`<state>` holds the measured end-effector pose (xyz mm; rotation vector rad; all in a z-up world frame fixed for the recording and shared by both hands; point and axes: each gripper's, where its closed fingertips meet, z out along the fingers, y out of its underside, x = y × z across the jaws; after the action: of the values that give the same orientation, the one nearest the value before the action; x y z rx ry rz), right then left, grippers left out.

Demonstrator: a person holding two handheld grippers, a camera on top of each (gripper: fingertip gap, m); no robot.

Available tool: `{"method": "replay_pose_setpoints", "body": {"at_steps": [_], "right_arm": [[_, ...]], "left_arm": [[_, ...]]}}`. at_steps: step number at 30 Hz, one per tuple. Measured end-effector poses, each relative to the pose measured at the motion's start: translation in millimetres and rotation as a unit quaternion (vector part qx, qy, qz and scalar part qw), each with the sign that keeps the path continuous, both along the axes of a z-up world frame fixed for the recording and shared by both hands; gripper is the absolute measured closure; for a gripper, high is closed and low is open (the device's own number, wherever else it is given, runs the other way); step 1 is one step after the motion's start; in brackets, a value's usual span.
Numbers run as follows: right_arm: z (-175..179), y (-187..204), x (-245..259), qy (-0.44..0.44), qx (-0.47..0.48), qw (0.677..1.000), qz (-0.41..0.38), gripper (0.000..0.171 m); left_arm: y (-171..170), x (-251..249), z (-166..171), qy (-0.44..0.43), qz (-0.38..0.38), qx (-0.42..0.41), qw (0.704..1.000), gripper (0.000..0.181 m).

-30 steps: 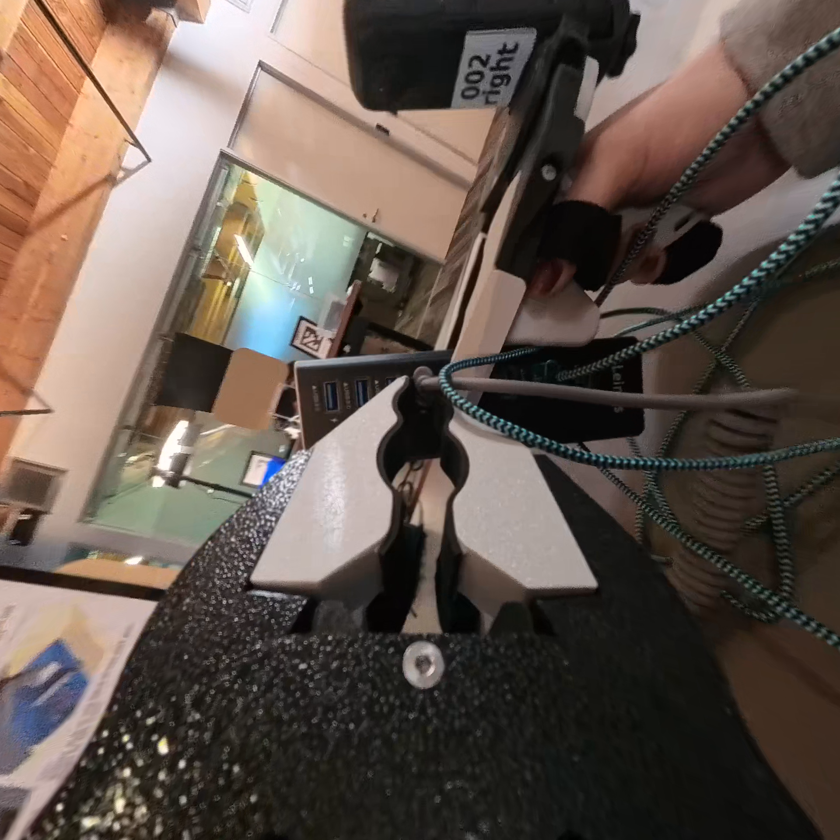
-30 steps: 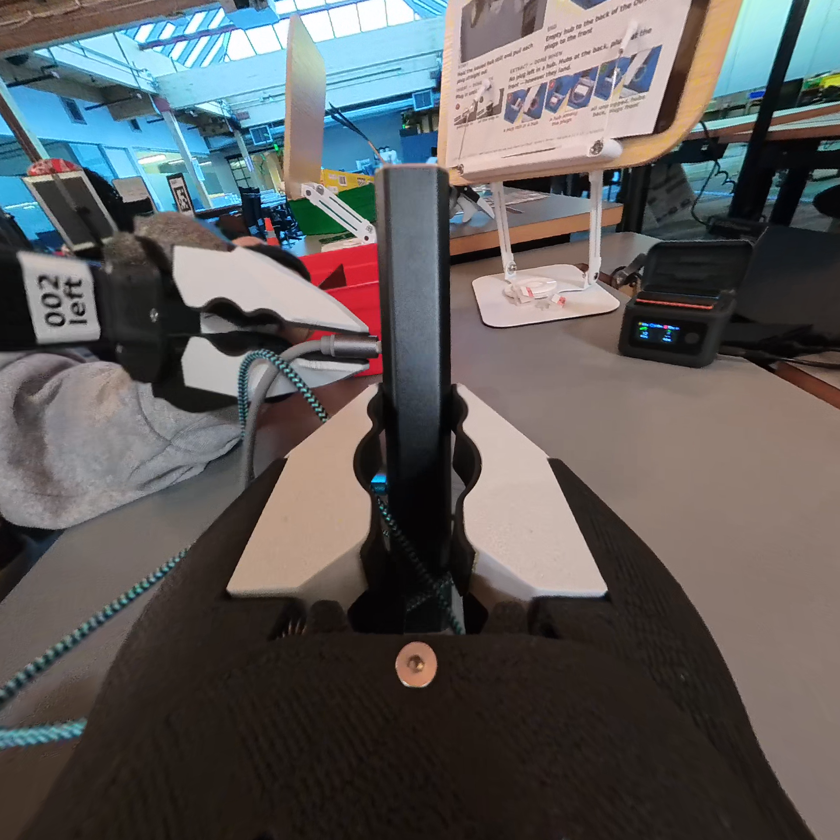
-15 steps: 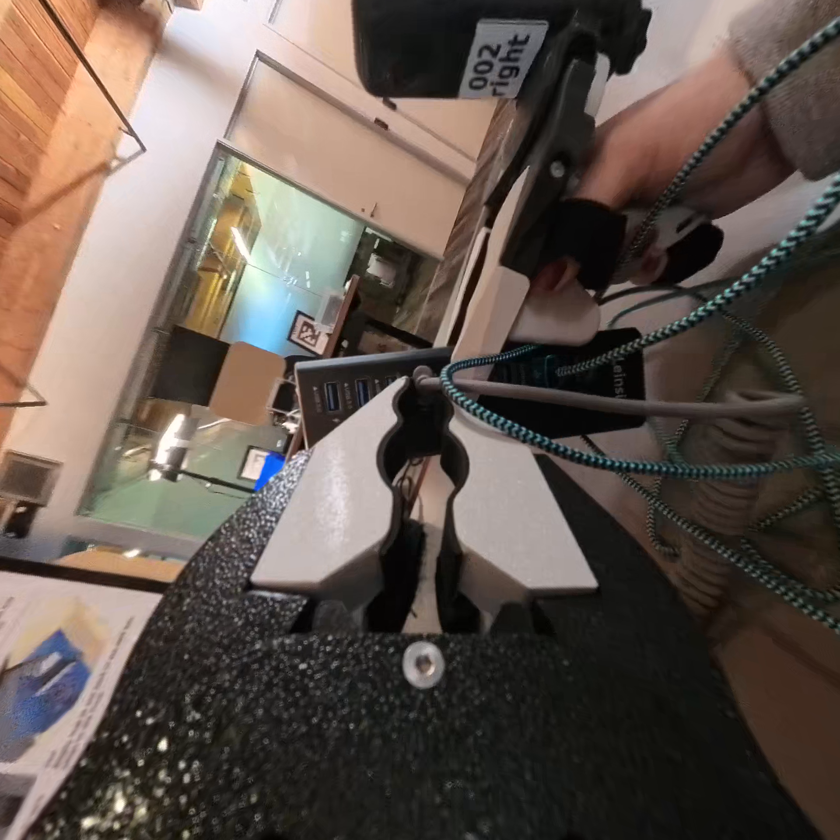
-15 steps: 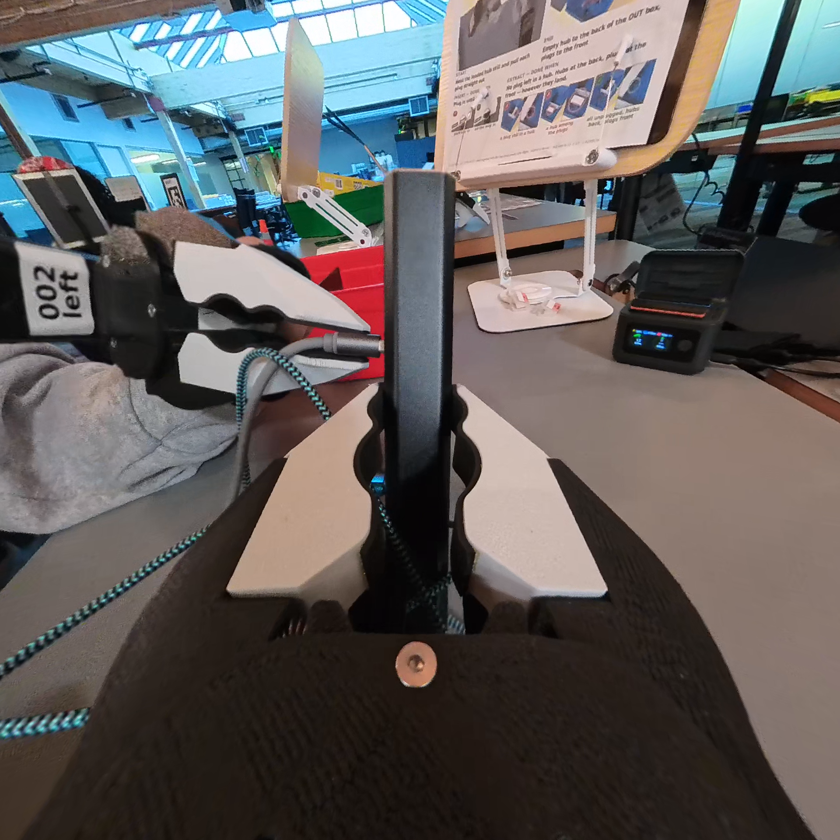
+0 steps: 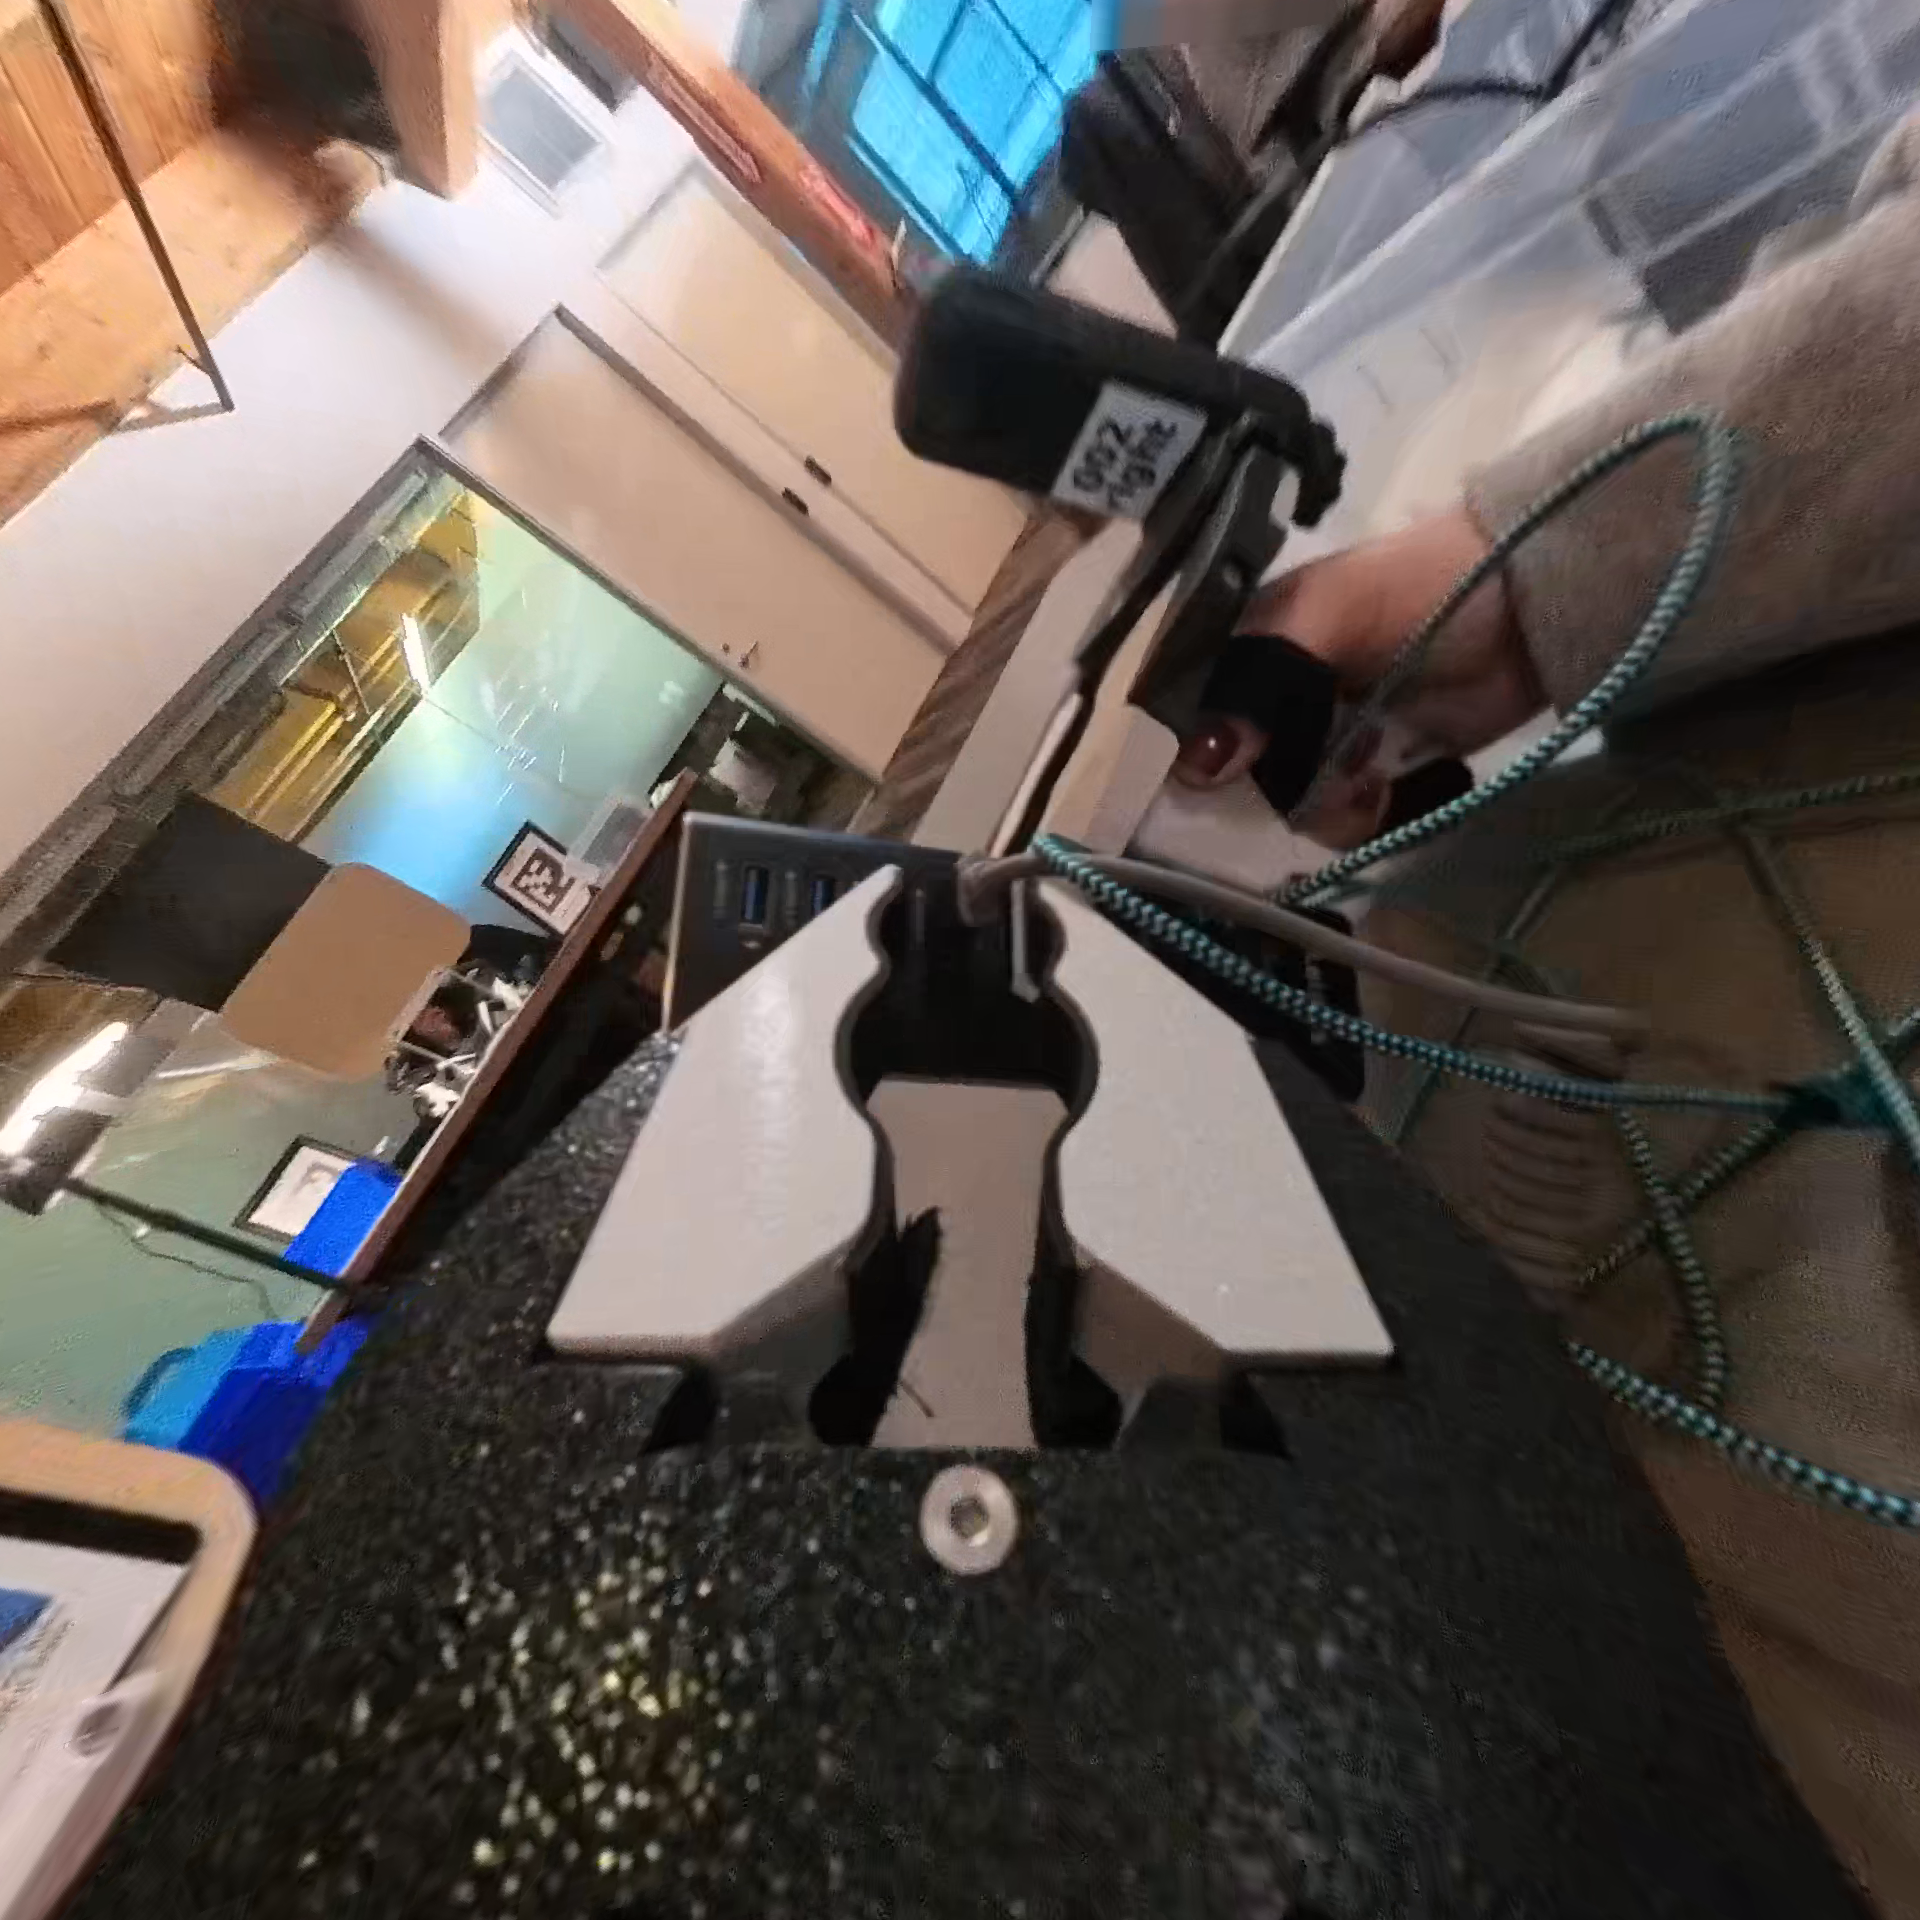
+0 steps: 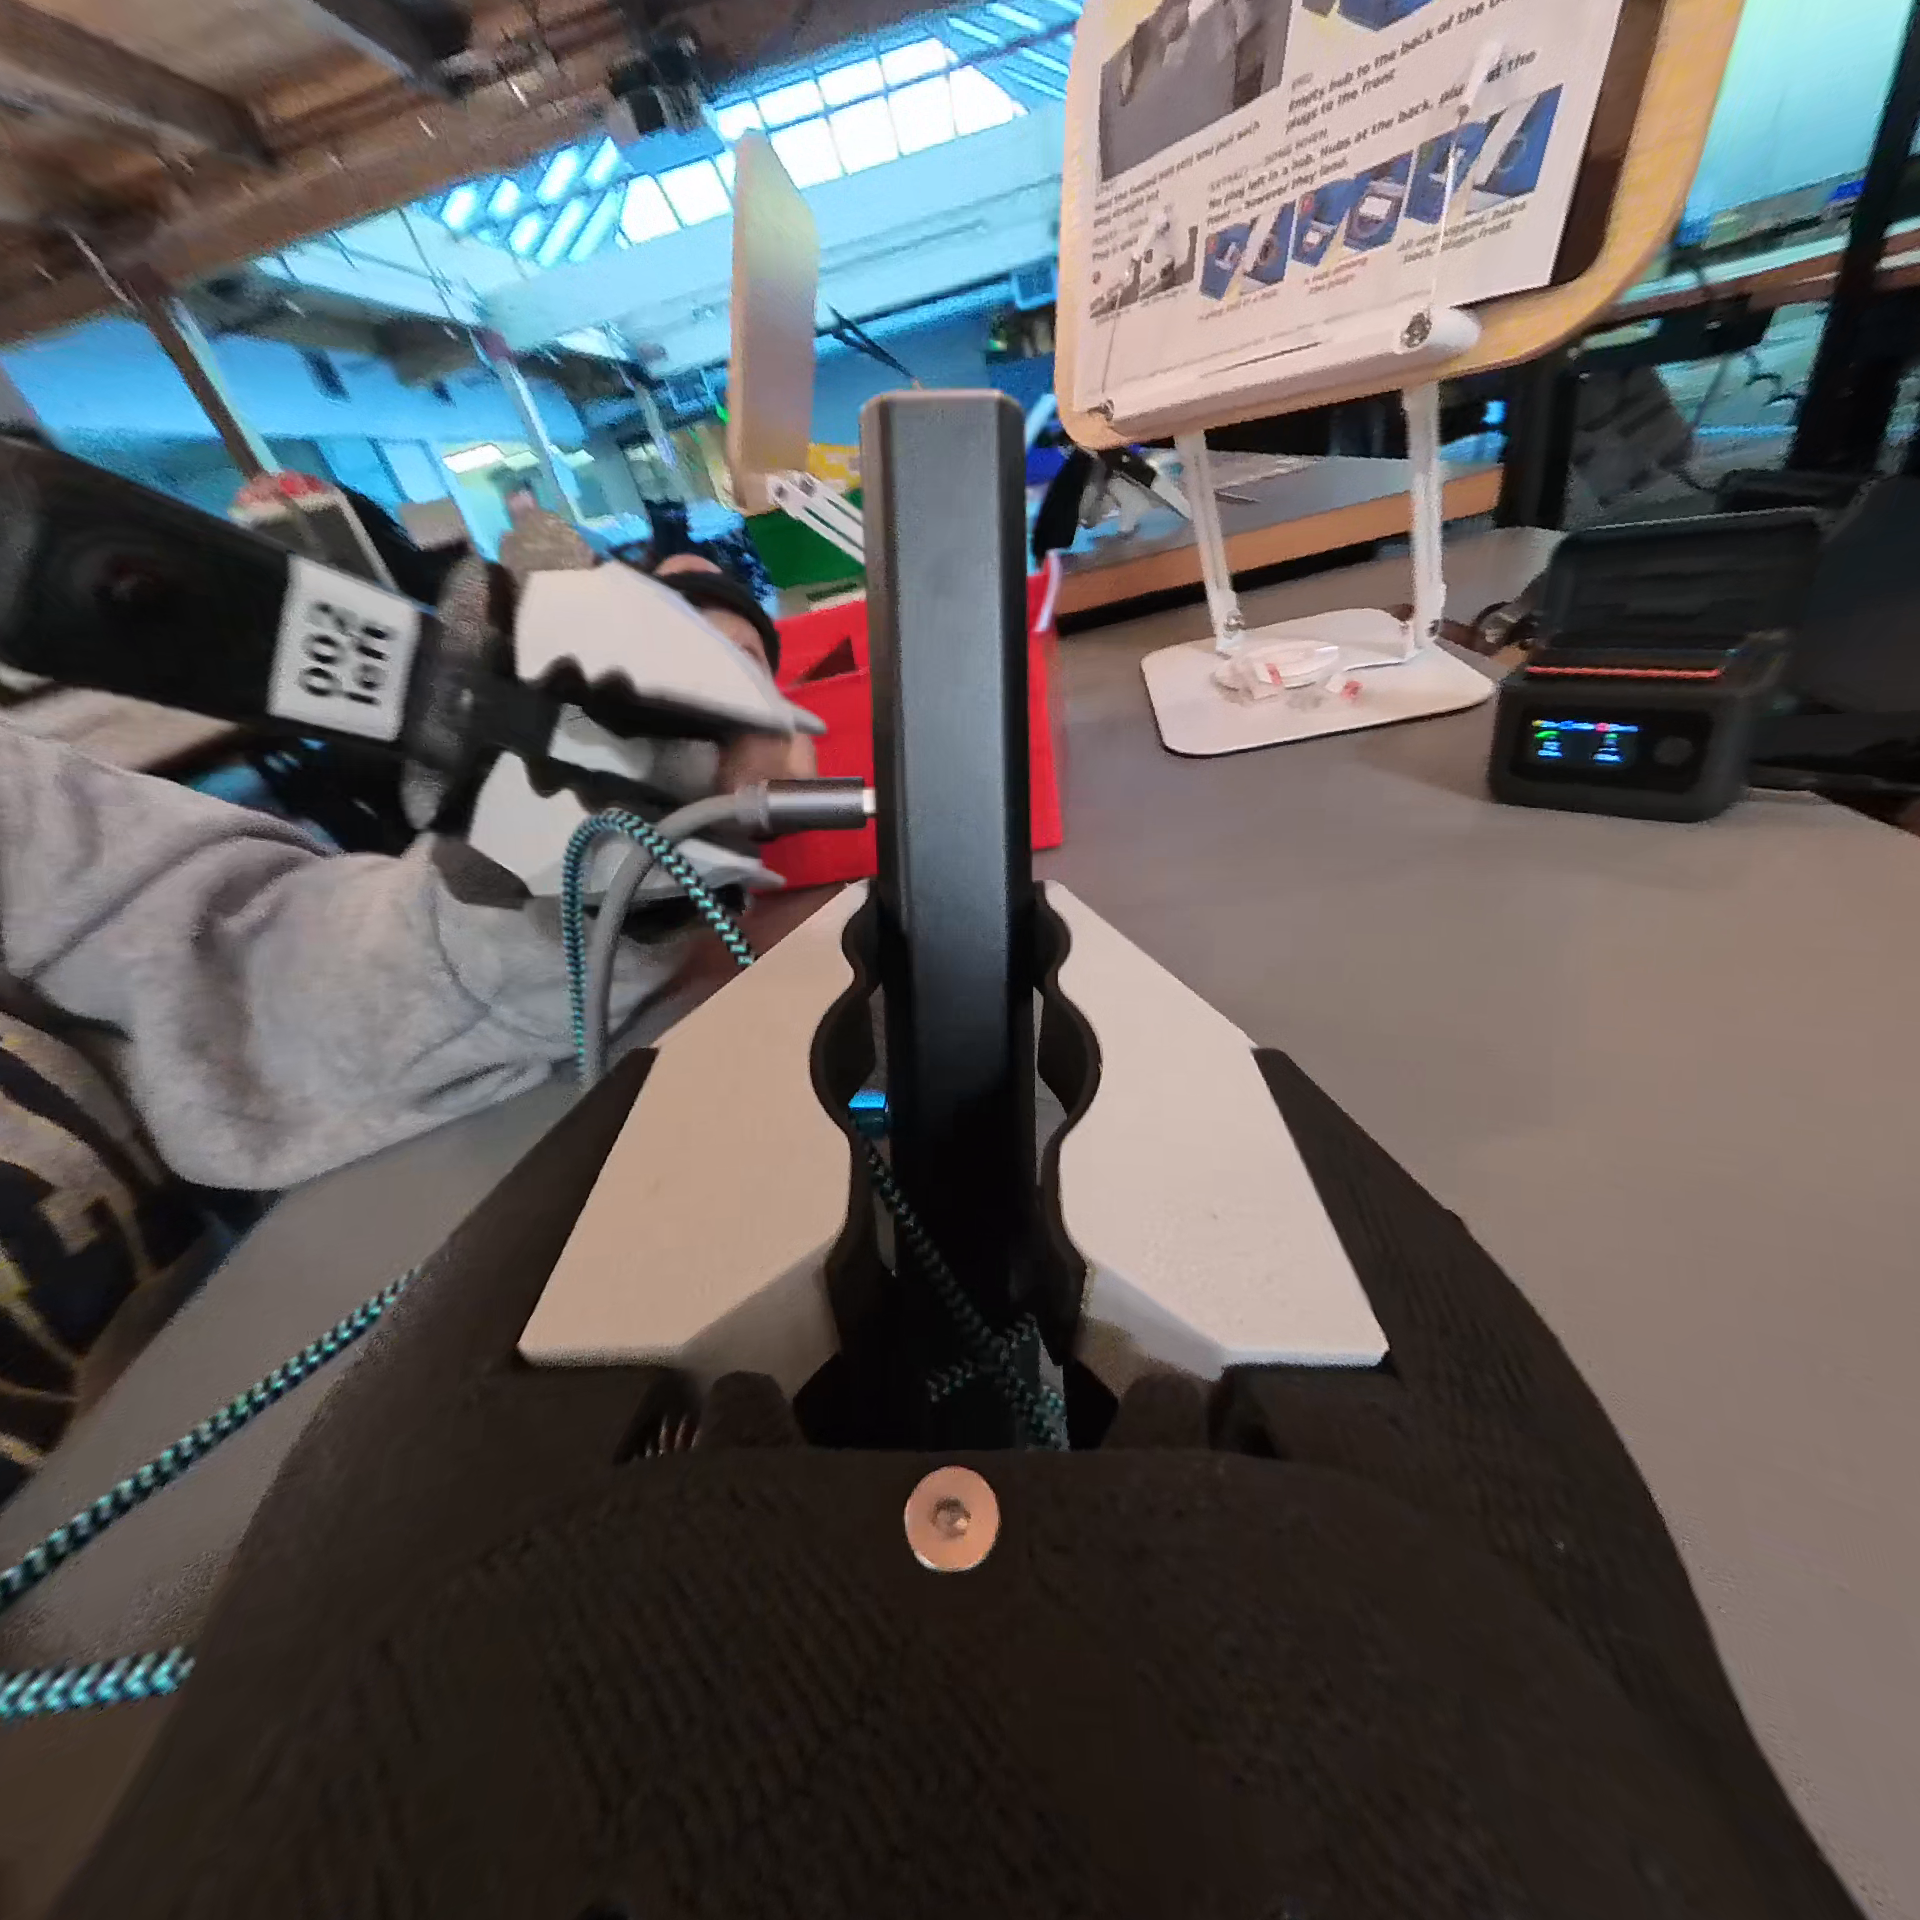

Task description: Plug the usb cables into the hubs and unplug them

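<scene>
The right gripper [image 6: 954, 914] had its fingers clamped on the black hub [image 6: 948, 727], held upright above the grey surface [image 6: 1455, 1039]. The grey cable plug [image 6: 805, 805] sat in the hub's side. The left gripper [image 5: 971, 914] stood with fingers apart, around the plug.

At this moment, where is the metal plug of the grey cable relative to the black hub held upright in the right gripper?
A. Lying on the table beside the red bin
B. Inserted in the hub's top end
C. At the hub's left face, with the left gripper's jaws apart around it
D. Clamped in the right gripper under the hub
C: in the right wrist view the grey cable's plug meets the left face of the hub, and the left gripper has its jaws spread apart, above and below it.
</scene>
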<state>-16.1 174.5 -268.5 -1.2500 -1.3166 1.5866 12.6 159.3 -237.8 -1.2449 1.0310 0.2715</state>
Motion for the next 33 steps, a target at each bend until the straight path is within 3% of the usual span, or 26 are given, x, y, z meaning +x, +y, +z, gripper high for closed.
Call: {"method": "replay_pose_setpoints", "body": {"at_steps": [4,6,8,11,12,15,17,19,21,24,26,28,31,33], "right_arm": [[12,-2,8,0.044,-0.07,0.996,0.042,0.146],[20,-14,13,0.064,-0.117,0.985,0.105,0.147],[28,-32,18,0.078,-0.17,0.964,0.188,0.146],[32,-59,23,0.073,-0.22,0.928,0.293,0.145],[32,-68,24,0.065,-0.23,0.916,0.322,0.144],[30,-86,25,0.04,-0.248,0.892,0.377,0.144],[28,-91,25,0.032,-0.25,0.886,0.389,0.144],[28,-88,23,0.035,-0.248,0.892,0.376,0.144],[30,-75,17,0.049,-0.246,0.908,0.335,0.143],[38,-29,10,0.098,-0.249,0.942,0.205,0.131],[48,12,17,0.155,-0.217,0.961,0.078,0.121],[48,43,27,0.162,-0.121,0.977,-0.067,0.119],[40,75,36,0.109,0.063,0.955,-0.27,0.123],[39,77,37,0.082,0.161,0.926,-0.33,0.125]], "left_arm": [[-20,-17,46,-0.203,-0.067,0.04,0.976,0.125],[-10,-31,49,-0.308,-0.073,-0.023,0.948,0.084],[-5,-25,38,-0.368,-0.128,-0.111,0.914,0.069],[-20,-3,28,-0.391,-0.247,-0.208,0.862,0.082],[-31,6,25,-0.385,-0.296,-0.244,0.839,0.095],[-67,23,19,-0.369,-0.432,-0.351,0.744,0.119],[-70,25,17,-0.375,-0.452,-0.362,0.724,0.117],[-67,22,17,-0.37,-0.442,-0.337,0.744,0.119],[-61,16,16,-0.365,-0.408,-0.312,0.776,0.121],[-37,1,16,-0.376,-0.338,-0.271,0.819,0.122],[-15,-11,8,-0.382,-0.258,-0.252,0.851,0.122],[5,-27,-1,-0.393,-0.183,-0.243,0.867,0.123],[20,-42,-7,-0.423,-0.14,-0.237,0.863,0.123],[28,-49,-10,-0.441,-0.119,-0.23,0.86,0.123]]}}
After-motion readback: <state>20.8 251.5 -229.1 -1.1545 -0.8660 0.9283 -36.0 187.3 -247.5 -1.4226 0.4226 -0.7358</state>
